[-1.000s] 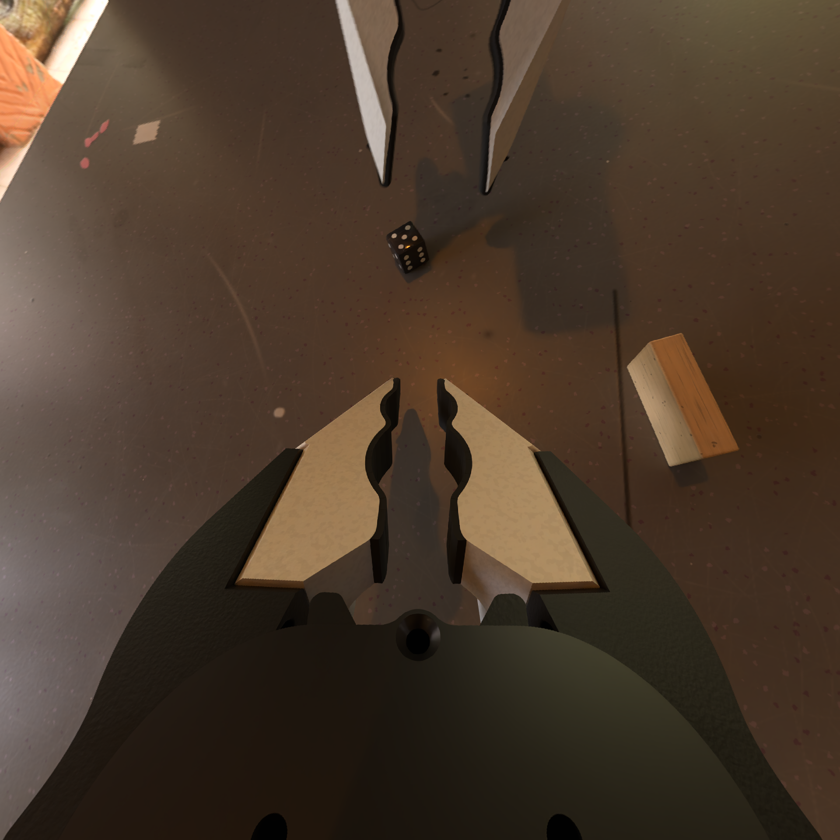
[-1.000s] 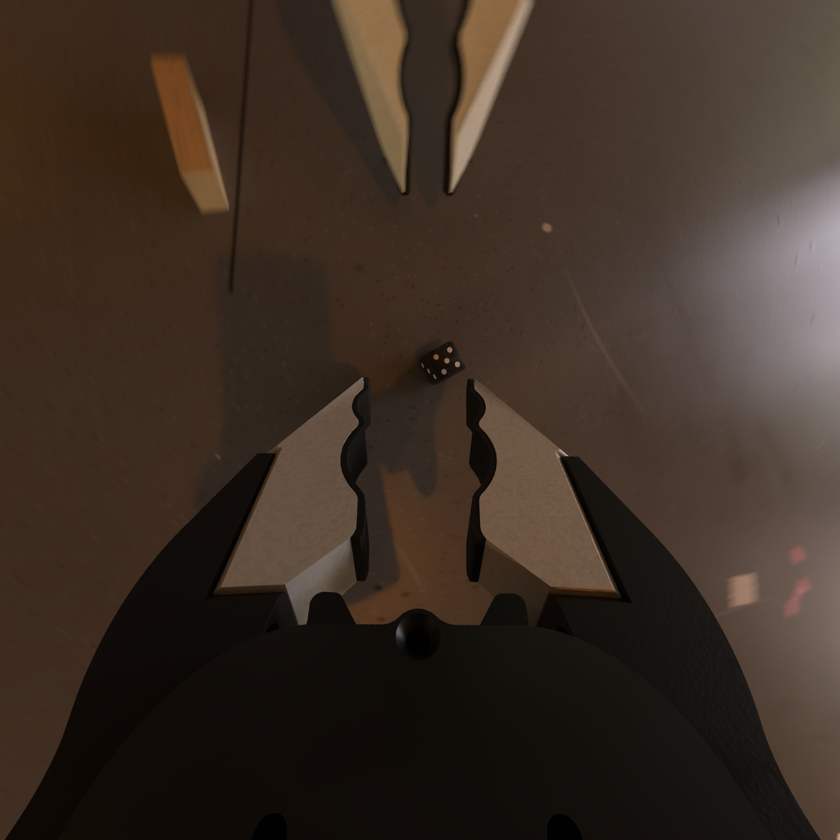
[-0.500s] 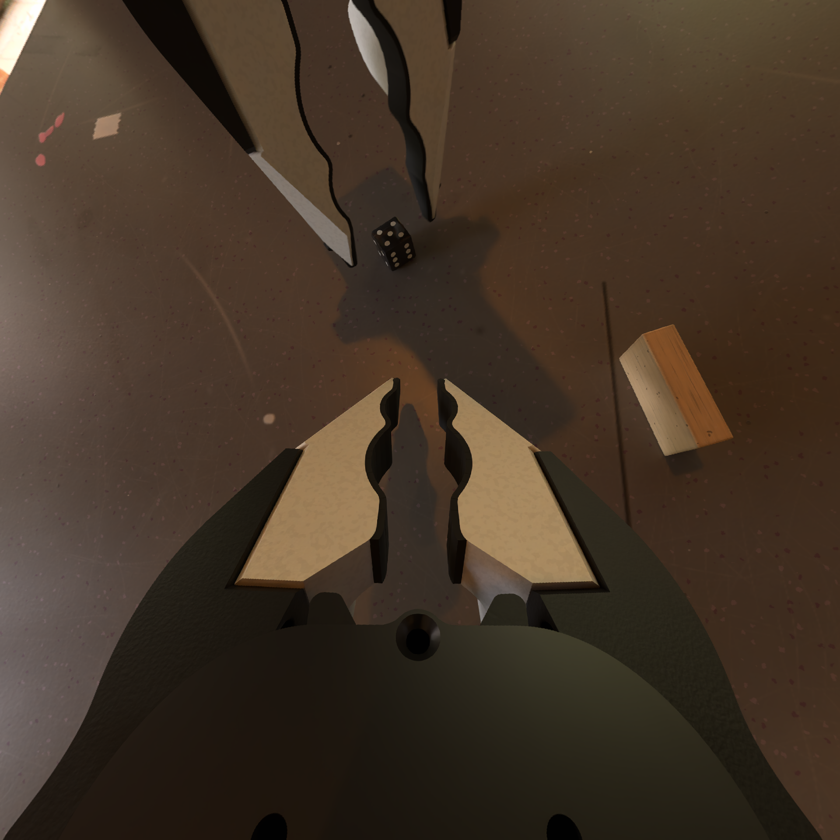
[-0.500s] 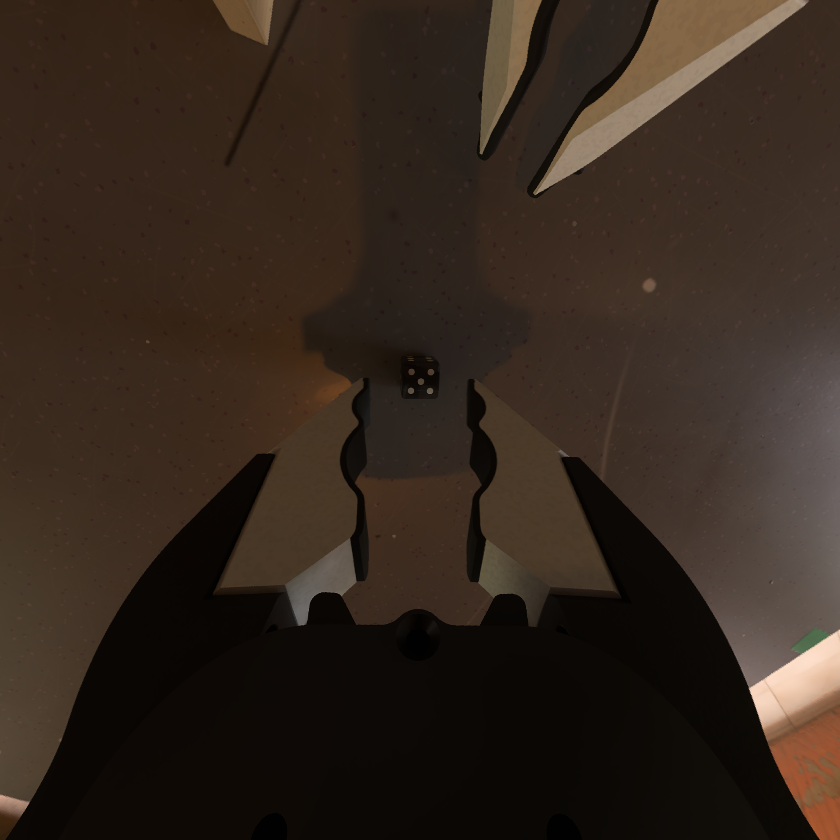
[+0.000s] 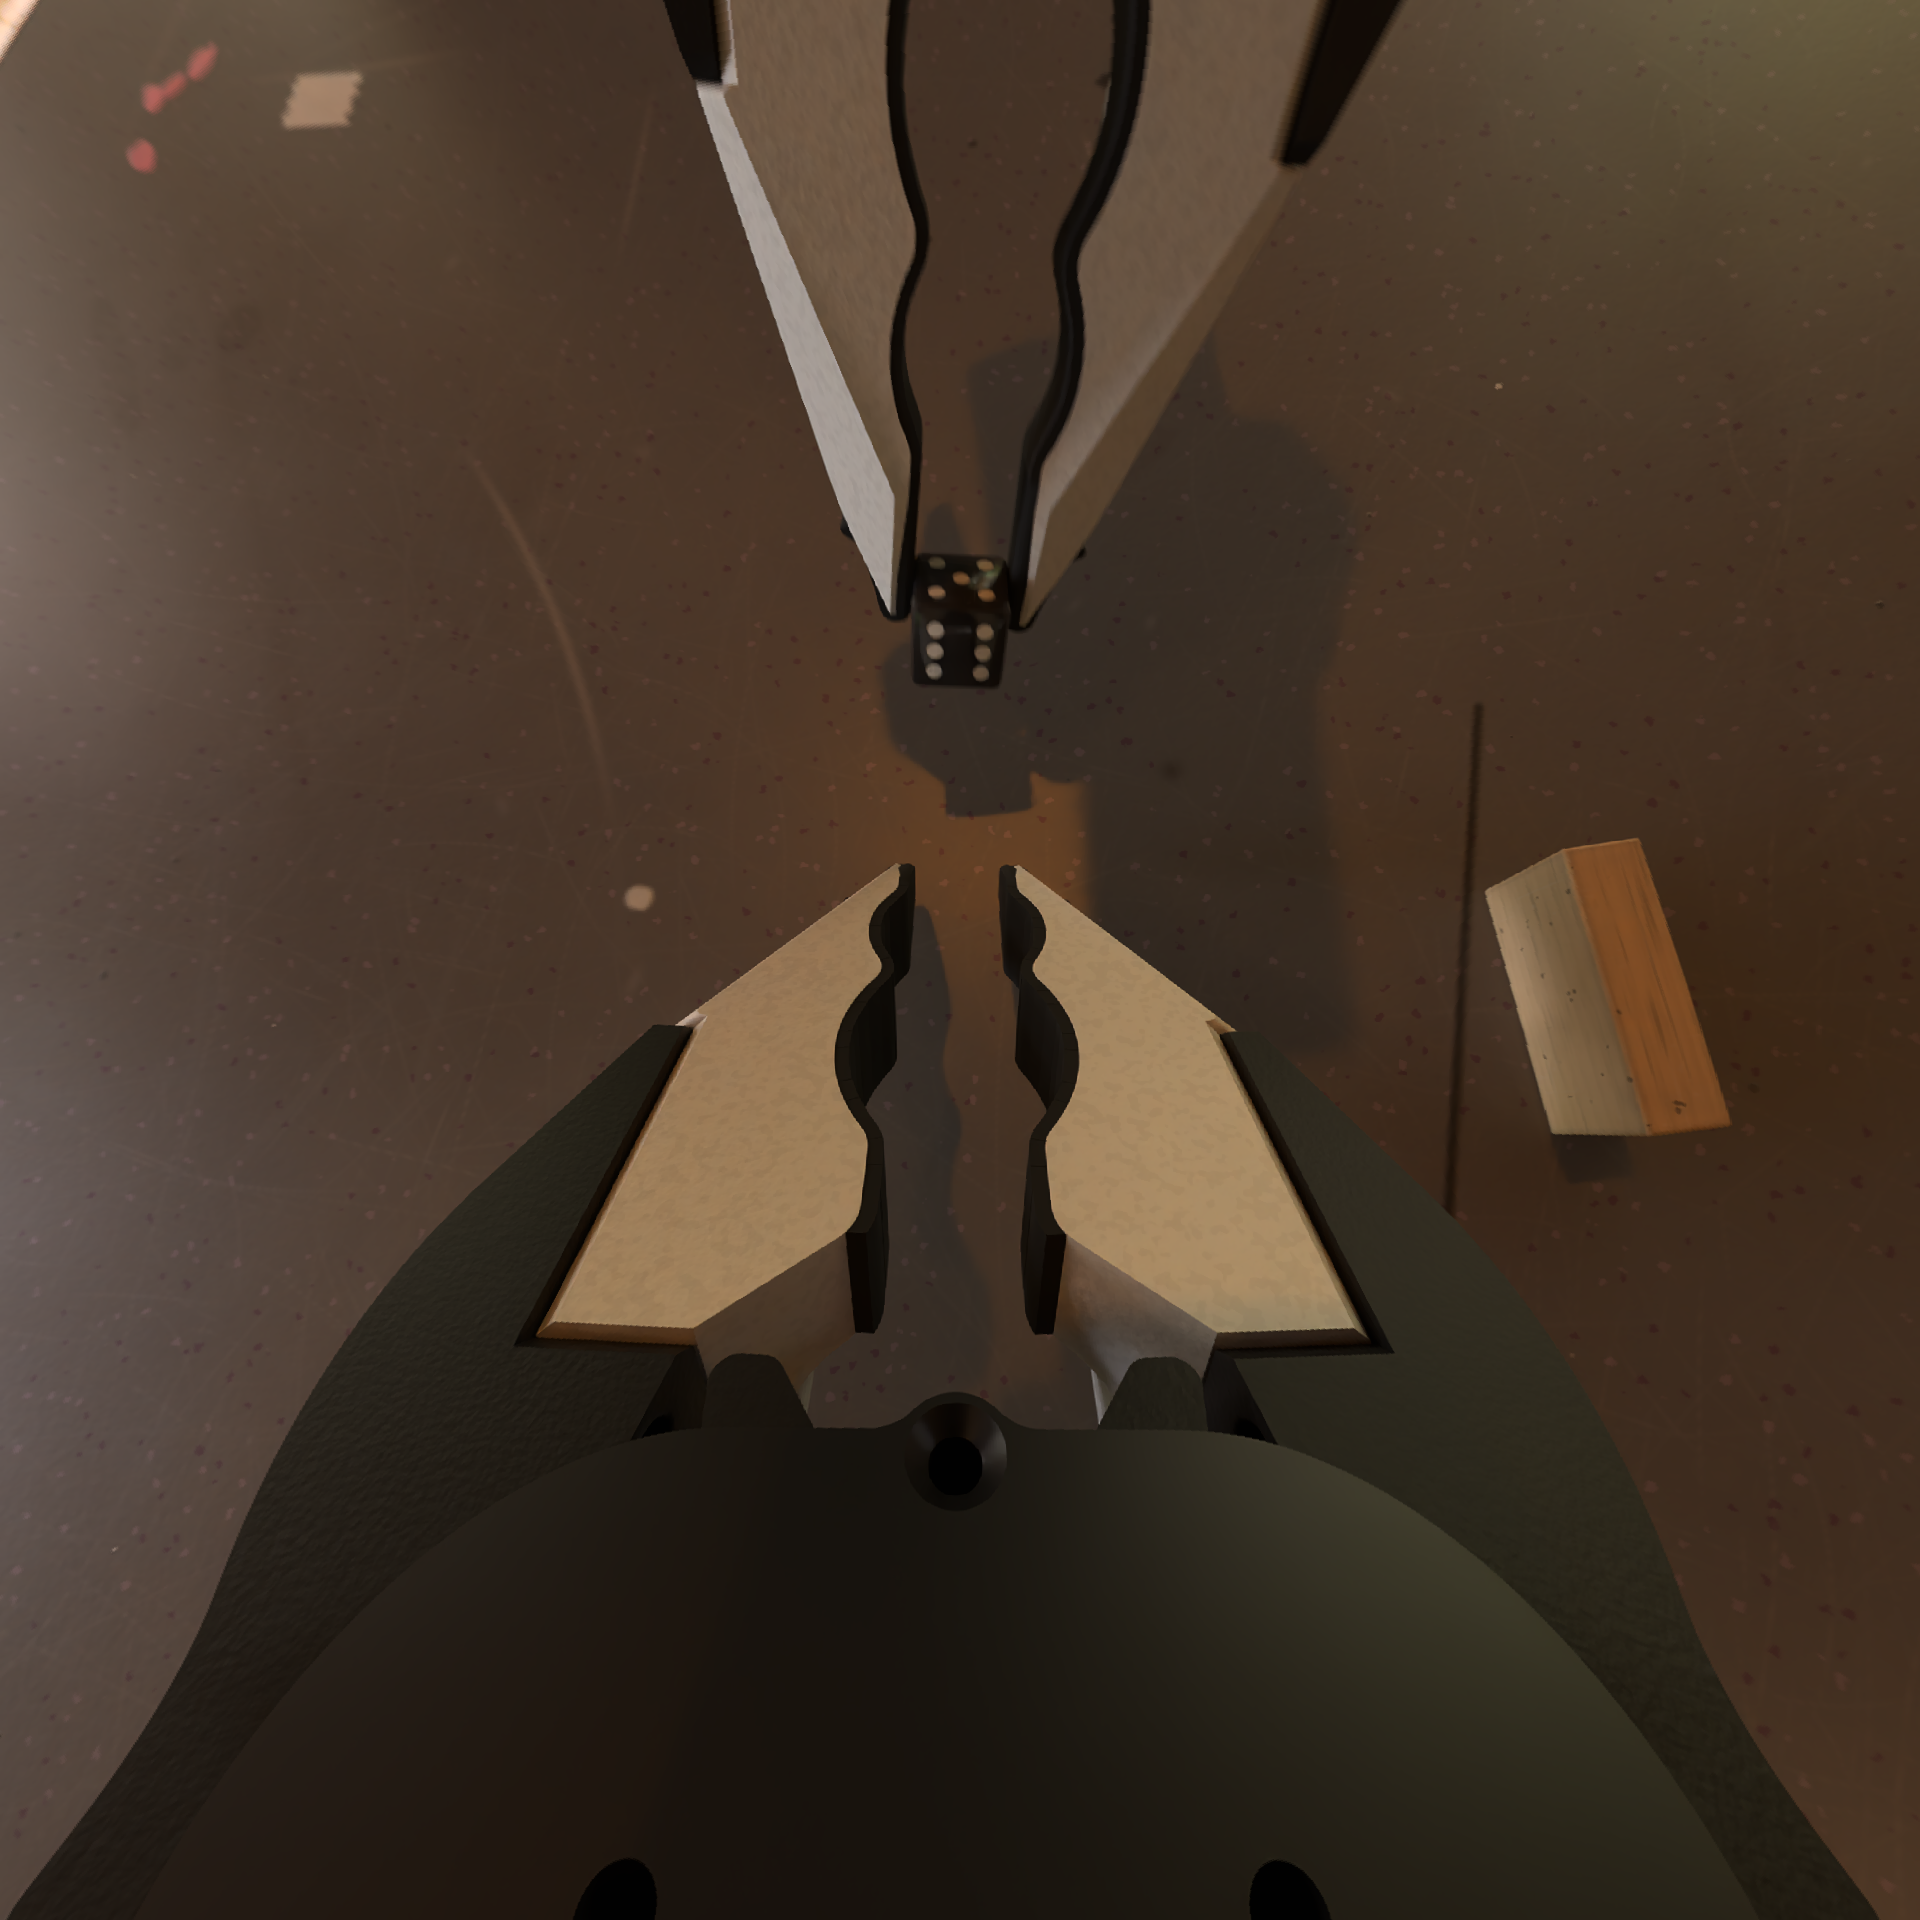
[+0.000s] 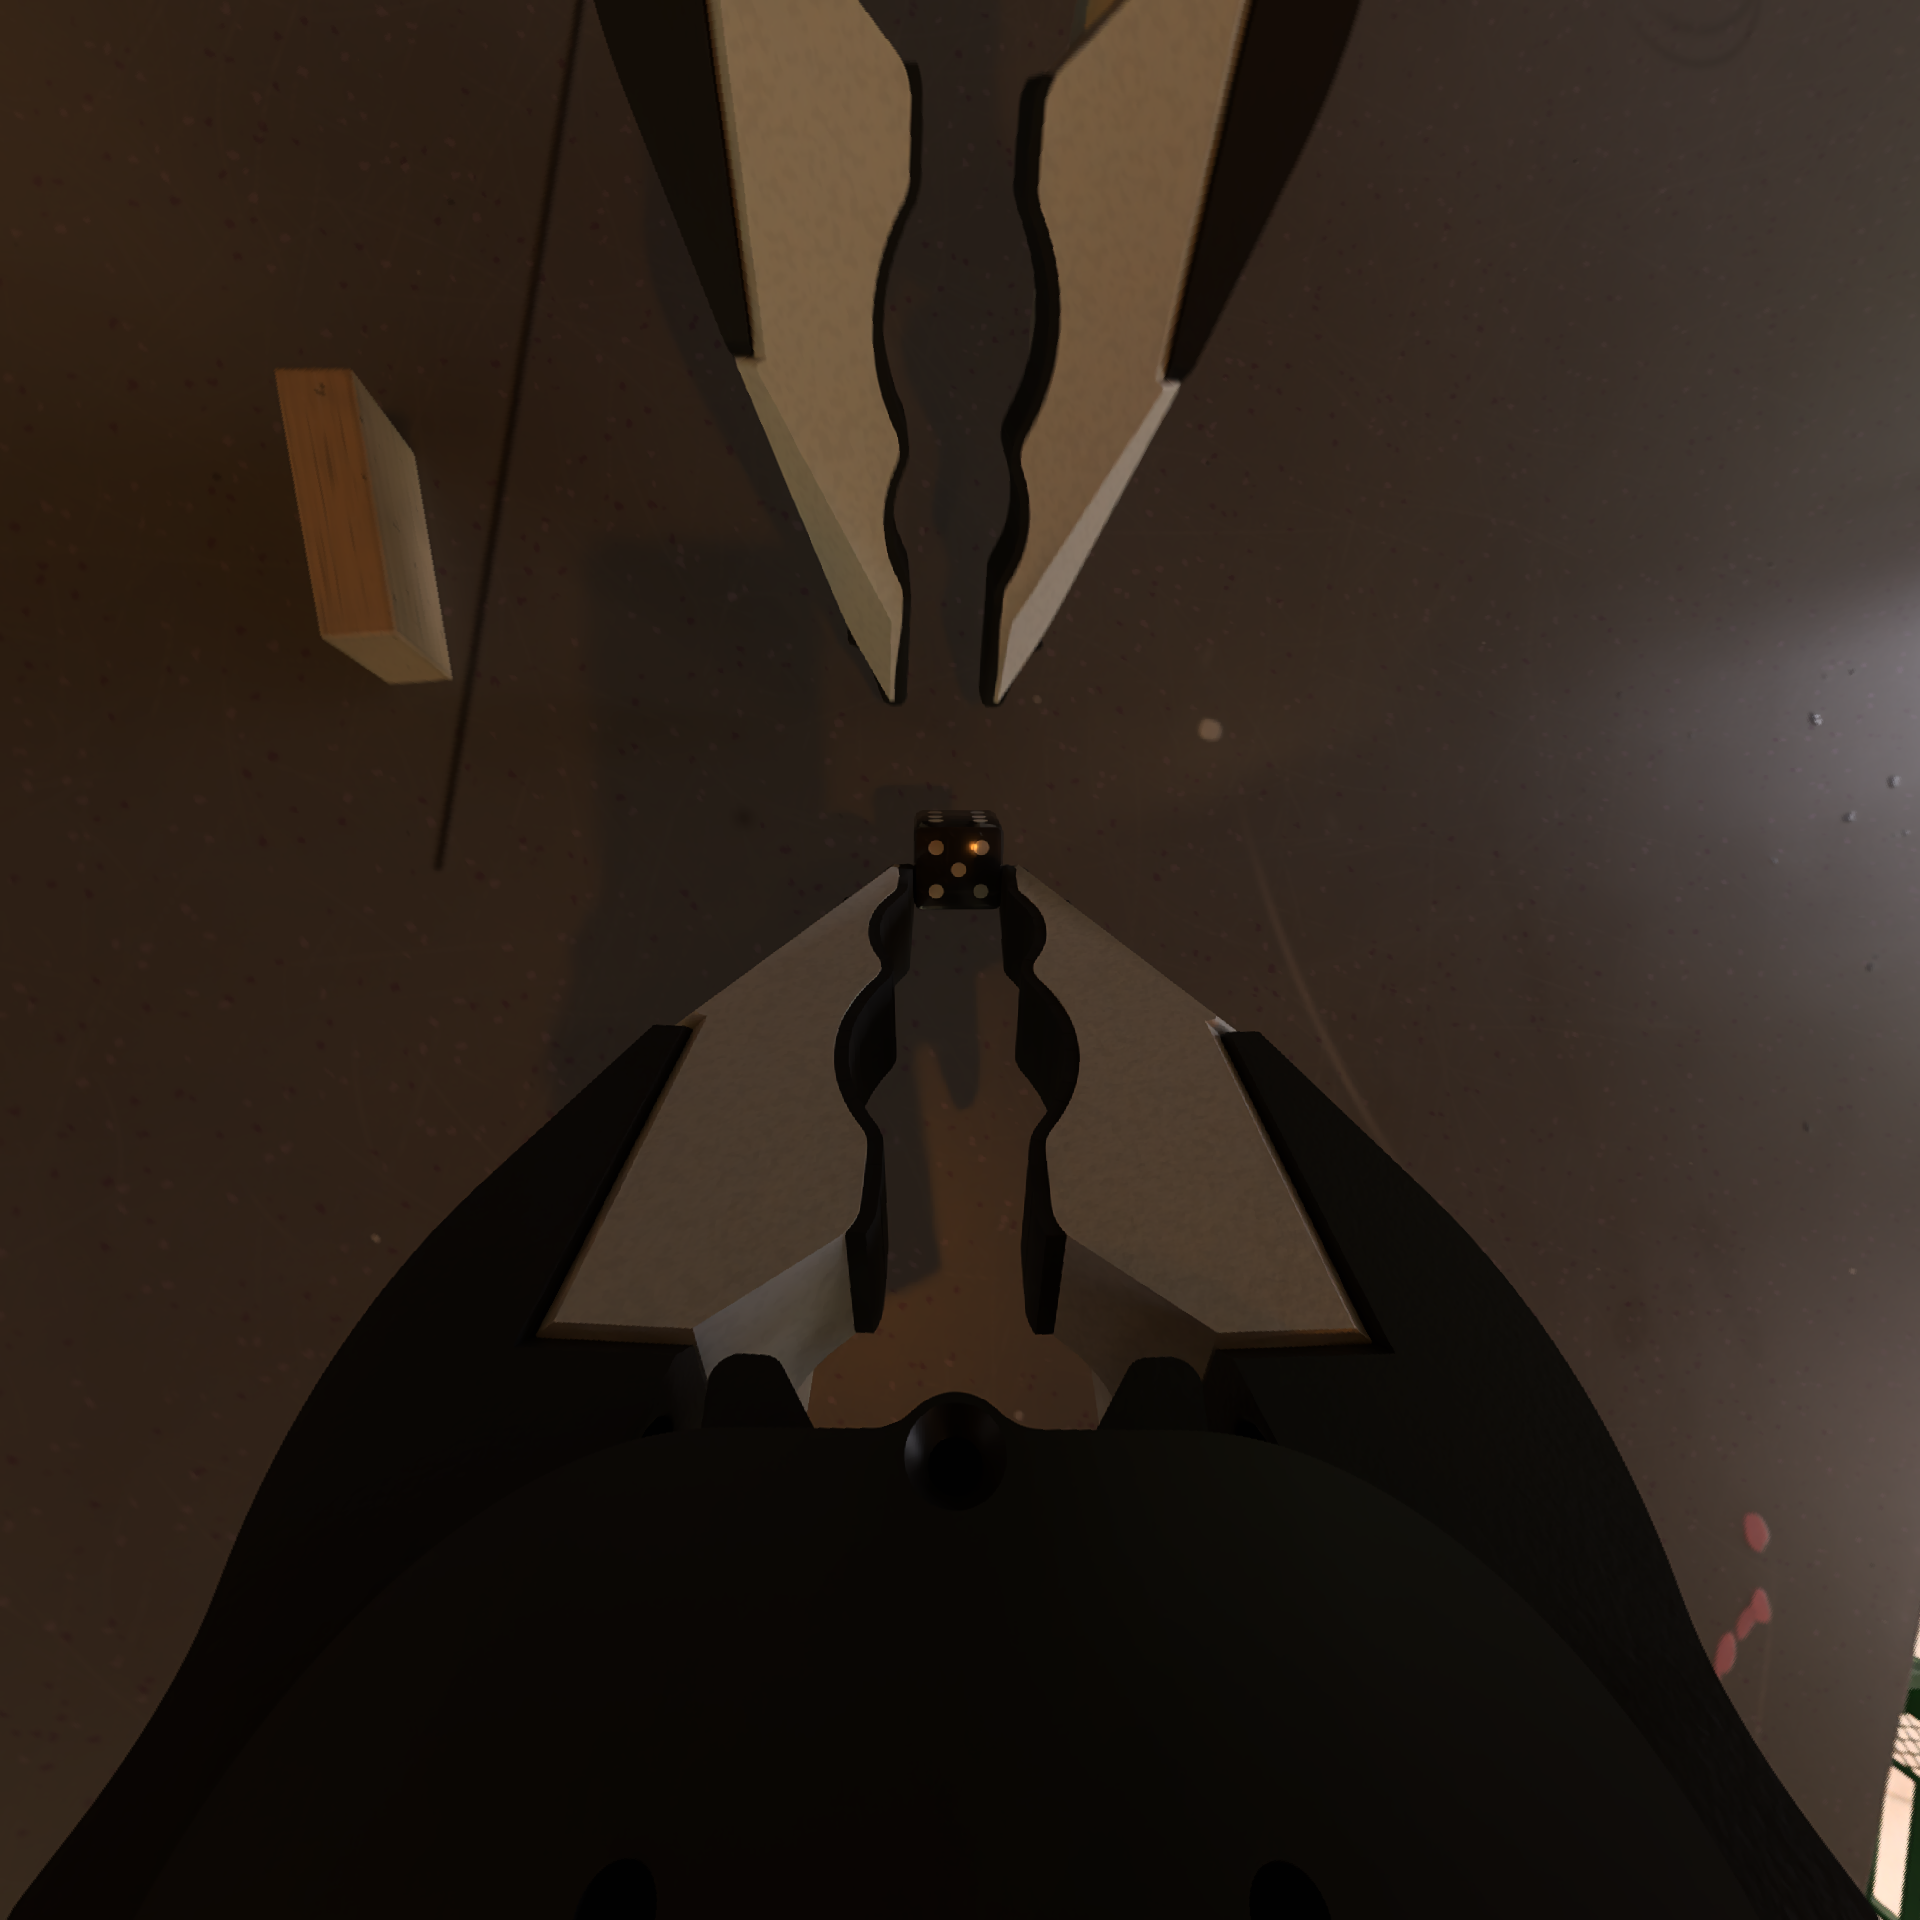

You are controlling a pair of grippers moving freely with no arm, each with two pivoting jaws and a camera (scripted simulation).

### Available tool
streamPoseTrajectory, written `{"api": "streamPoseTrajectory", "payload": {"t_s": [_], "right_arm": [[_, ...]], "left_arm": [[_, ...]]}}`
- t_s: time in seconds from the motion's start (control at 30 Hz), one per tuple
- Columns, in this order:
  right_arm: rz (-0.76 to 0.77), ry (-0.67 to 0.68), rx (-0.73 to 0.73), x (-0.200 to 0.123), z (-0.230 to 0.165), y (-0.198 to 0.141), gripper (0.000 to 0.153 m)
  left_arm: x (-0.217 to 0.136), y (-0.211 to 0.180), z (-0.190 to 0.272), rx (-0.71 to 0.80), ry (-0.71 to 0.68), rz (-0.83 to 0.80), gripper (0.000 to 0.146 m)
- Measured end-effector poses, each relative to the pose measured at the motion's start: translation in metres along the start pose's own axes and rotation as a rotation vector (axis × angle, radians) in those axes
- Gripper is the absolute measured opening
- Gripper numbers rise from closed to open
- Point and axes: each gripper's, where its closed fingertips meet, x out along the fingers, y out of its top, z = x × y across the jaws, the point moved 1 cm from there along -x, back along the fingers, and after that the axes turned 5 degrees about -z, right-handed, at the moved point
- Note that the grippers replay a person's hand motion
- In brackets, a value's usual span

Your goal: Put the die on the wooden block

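1. The table [image 5: 312, 623] is dark, speckled and scratched, and fills both views under the two grippers. A thin dark line [image 5: 1467, 935] runs across it between the block and the left gripper.
2. The left gripper [image 5: 957, 873] hovers over the table with its jaws a narrow gap apart and nothing between them. It points toward the right gripper, tip facing tip.
3. The right gripper [image 6: 957, 883] has its jaws closed onto the die, the two tips pressing its opposite sides.
4. The block [image 5: 1605, 987] lies flat on the table, off to the right of the left gripper's fingers and well apart from both grippers. In the right wrist view it sits ahead and to the left.
5. The die [image 6: 957, 860] is black with pale pips and is pinched at the very tips of the right gripper, ahead of the left gripper's tips. Its shadow falls on the table just below it.
6. Pink spots [image 5: 171, 99] and a pale square patch [image 5: 322, 101] mark the table far ahead-left of the left gripper.
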Motion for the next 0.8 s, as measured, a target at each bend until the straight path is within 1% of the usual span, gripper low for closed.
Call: {"api": "streamPoseTrajectory", "payload": {"t_s": [0.1, 0.27, 0.4, 0.53, 0.67, 0.8], "right_arm": [[-0.033, 0.001, -0.001, 0.005, -0.004, 0.005, 0.016], [-0.091, 0.020, -0.025, 0.004, -0.002, 0.008, 0.016], [-0.143, 0.002, -0.080, 0.001, -0.002, 0.009, 0.016], [-0.136, -0.022, -0.150, -0.002, -0.003, 0.010, 0.016], [-0.107, -0.130, -0.270, -0.006, -0.003, 0.013, 0.016], [-0.102, -0.238, -0.324, -0.013, -0.004, 0.015, 0.016]], "left_arm": [[0.002, 0.001, 0.002, 0.000, -0.022, -0.025, 0.016], [-0.001, 0.007, 0.002, 0.057, 0.031, -0.013, 0.016], [-0.004, 0.009, 0.001, 0.116, 0.080, 0.011, 0.016], [-0.006, 0.012, 0.001, 0.166, 0.105, 0.045, 0.016], [-0.010, 0.015, 0.001, 0.196, 0.142, 0.089, 0.016], [-0.014, 0.020, 0.001, 0.229, 0.198, 0.128, 0.016]]}}
